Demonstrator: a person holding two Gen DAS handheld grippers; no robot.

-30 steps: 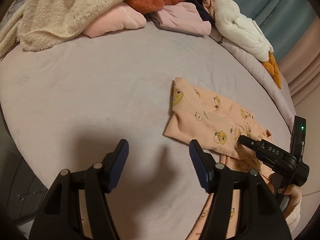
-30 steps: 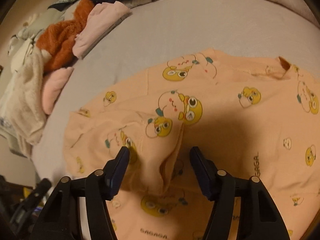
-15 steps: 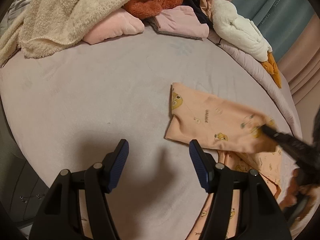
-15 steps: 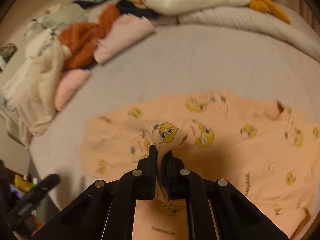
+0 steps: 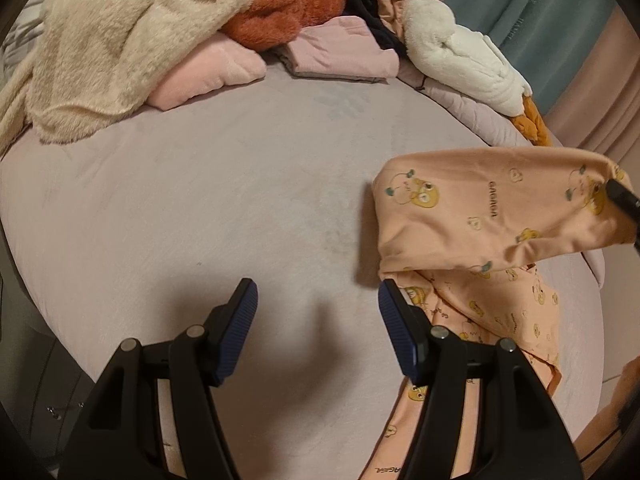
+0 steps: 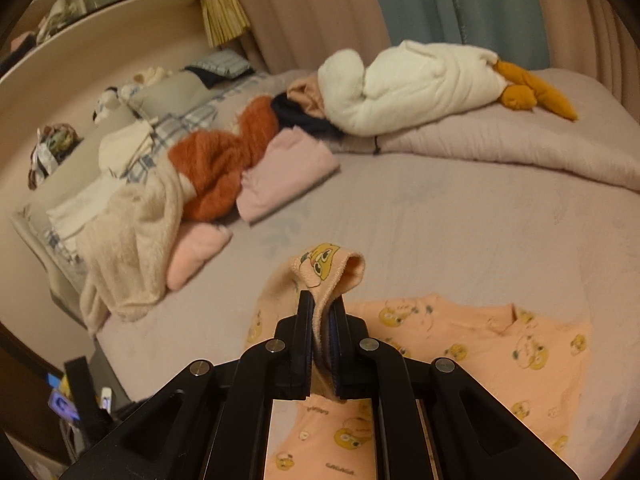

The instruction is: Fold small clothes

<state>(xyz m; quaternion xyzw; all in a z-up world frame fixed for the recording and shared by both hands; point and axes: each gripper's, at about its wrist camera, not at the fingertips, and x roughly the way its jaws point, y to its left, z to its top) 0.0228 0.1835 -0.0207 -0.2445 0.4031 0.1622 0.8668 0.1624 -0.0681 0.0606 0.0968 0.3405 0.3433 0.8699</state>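
Pinching a cuffed edge of the peach cartoon-print garment (image 6: 472,344) between its clenched jaws, the right gripper (image 6: 322,320) holds that part lifted off the pale bed cover (image 6: 460,236), the hem curling over just above the fingertips. The rest of the garment lies spread on the cover below and to the right. In the left wrist view the raised part of the garment hangs as a stretched flap toward the right edge, over the portion lying flat. The left gripper (image 5: 318,304) hovers above bare bed cover with its jaws released and nothing between them, its right finger just beside the garment's edge. At the far side lie a cream fleece blanket (image 5: 120,40), a rust fuzzy garment (image 6: 224,164), folded pink clothes (image 5: 344,48) and a white plush goose (image 6: 420,80).
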